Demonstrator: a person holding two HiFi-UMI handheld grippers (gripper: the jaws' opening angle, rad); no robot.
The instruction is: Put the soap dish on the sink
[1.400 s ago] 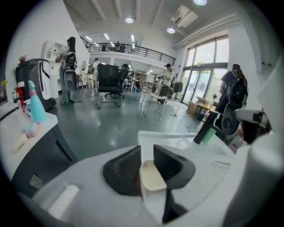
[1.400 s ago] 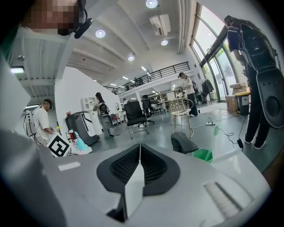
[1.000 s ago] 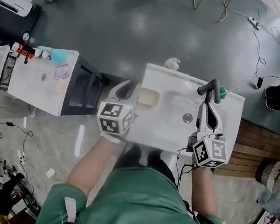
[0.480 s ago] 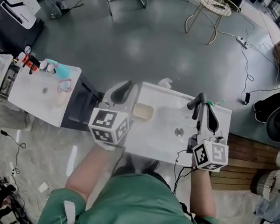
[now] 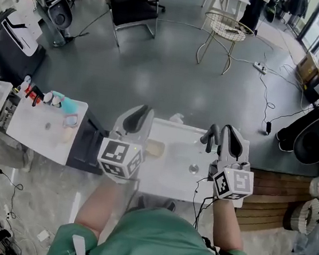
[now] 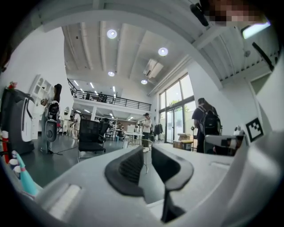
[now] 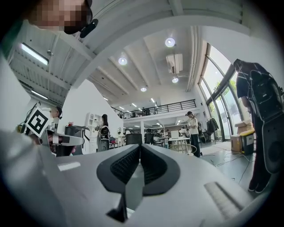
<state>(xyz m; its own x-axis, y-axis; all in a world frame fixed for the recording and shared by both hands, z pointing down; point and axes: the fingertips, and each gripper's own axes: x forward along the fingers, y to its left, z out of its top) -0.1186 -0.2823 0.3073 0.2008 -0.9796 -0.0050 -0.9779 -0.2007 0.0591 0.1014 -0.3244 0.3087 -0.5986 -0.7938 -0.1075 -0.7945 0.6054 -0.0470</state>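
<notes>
In the head view the cream soap dish (image 5: 154, 148) lies on the left part of the white sink (image 5: 171, 169), with a black faucet (image 5: 209, 136) at the sink's back right. My left gripper (image 5: 139, 116) is held up over the sink's left edge, apart from the dish; its jaws stand slightly open with nothing between them. My right gripper (image 5: 228, 136) is raised beside the faucet, shut and empty. The left gripper view (image 6: 146, 153) and the right gripper view (image 7: 140, 148) look out across the room. Neither shows the sink or the dish.
A white side table (image 5: 38, 132) with bottles and a teal item (image 5: 64, 102) stands to the left, with a black cabinet (image 5: 85, 141) between it and the sink. Wooden boards (image 5: 265, 203) lie to the right. Chairs (image 5: 134, 5), cables and several people are further out.
Both grippers have lifted off the sink and tilted up toward the room. The left one has drawn away from the soap dish, which stays on the sink. The head view has tilted upward.
</notes>
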